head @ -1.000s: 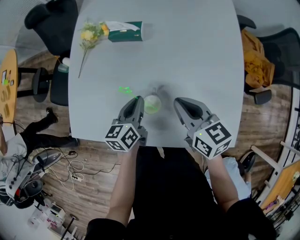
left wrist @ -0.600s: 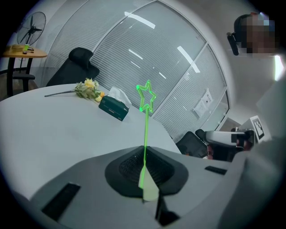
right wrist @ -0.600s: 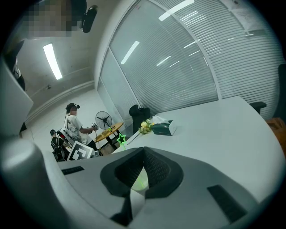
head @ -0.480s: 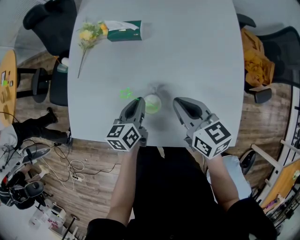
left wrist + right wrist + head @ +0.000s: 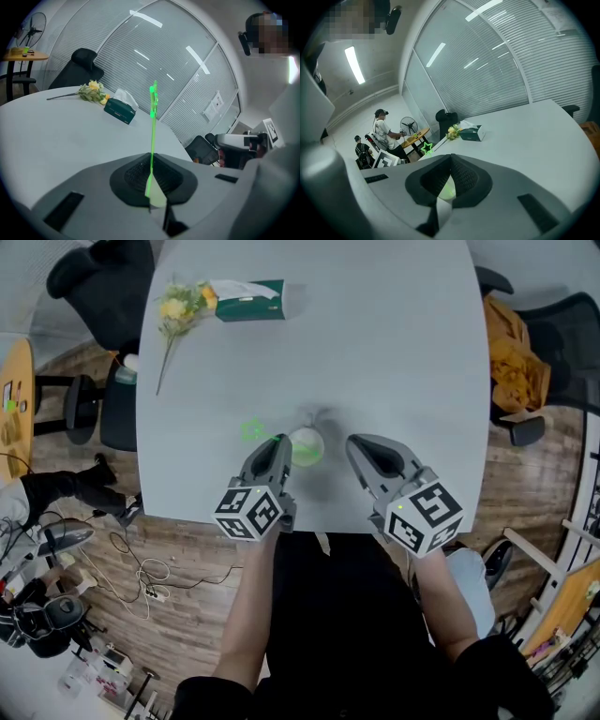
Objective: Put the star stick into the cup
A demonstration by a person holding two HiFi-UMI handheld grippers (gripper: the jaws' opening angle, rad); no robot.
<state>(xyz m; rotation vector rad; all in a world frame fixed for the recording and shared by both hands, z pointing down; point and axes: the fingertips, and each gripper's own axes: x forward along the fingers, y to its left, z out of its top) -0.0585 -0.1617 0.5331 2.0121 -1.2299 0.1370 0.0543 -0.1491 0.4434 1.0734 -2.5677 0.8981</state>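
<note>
The green star stick (image 5: 251, 431) is clamped in my left gripper (image 5: 278, 440), which is shut on its lower end. In the left gripper view the stick (image 5: 152, 136) rises straight from the closed jaws (image 5: 151, 159) to its star tip. A pale green cup (image 5: 306, 447) stands on the white table (image 5: 394, 352) just right of the left fingertips. My right gripper (image 5: 353, 442) hovers to the right of the cup, jaws together and holding nothing I can see. In the right gripper view (image 5: 451, 158) the star (image 5: 427, 148) shows at the left.
A green tissue box (image 5: 249, 303) and a yellow flower sprig (image 5: 183, 304) lie at the table's far left. A black chair (image 5: 103, 277) stands at the left, a chair with orange cloth (image 5: 514, 357) at the right. The table's near edge (image 5: 319, 529) runs under both grippers.
The star end of the stick has drifted slightly nearer the cup. Both grippers are almost where they were.
</note>
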